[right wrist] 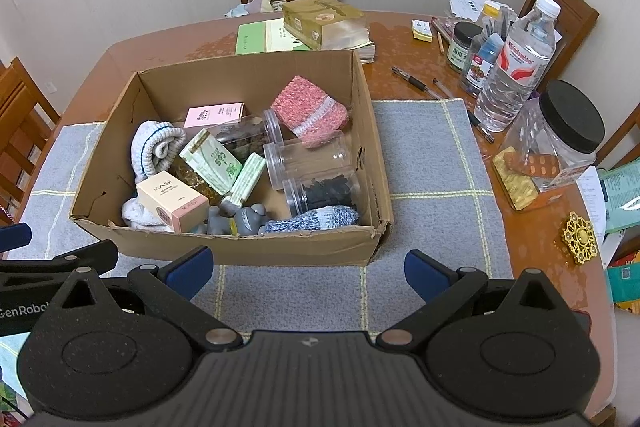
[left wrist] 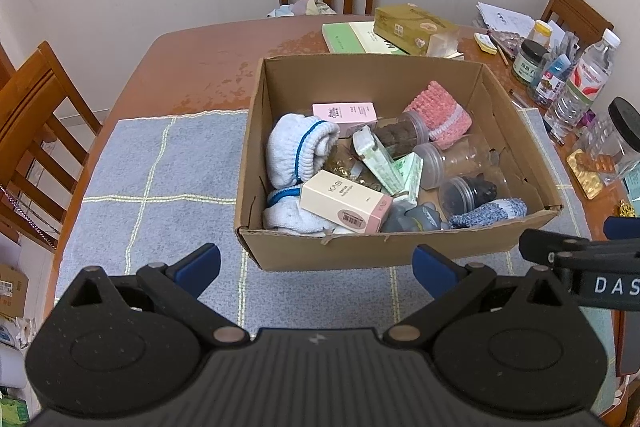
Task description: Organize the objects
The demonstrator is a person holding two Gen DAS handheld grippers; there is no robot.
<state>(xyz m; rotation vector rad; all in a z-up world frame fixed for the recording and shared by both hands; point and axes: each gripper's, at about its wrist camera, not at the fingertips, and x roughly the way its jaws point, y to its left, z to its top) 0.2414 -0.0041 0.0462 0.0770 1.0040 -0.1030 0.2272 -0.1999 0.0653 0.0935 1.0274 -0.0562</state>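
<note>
soft even light, fisheye-warped edges

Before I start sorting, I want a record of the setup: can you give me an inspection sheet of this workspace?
Surface: wooden table with grey checked mat.
Job's things: cardboard box holding rolled socks, KASI carton, clear jars, grey toy.
Clutter: water bottle, black-lidded jar, pens, pill strips, books.
Grippers: left gripper and right gripper open, holding nothing, near the box's front wall.
Cables: nothing seen.
Surroundings: wooden chairs, pale wall.

grey toy (right wrist: 244, 219) half buried (shape unclear); right gripper (left wrist: 608, 227) cut off
</note>
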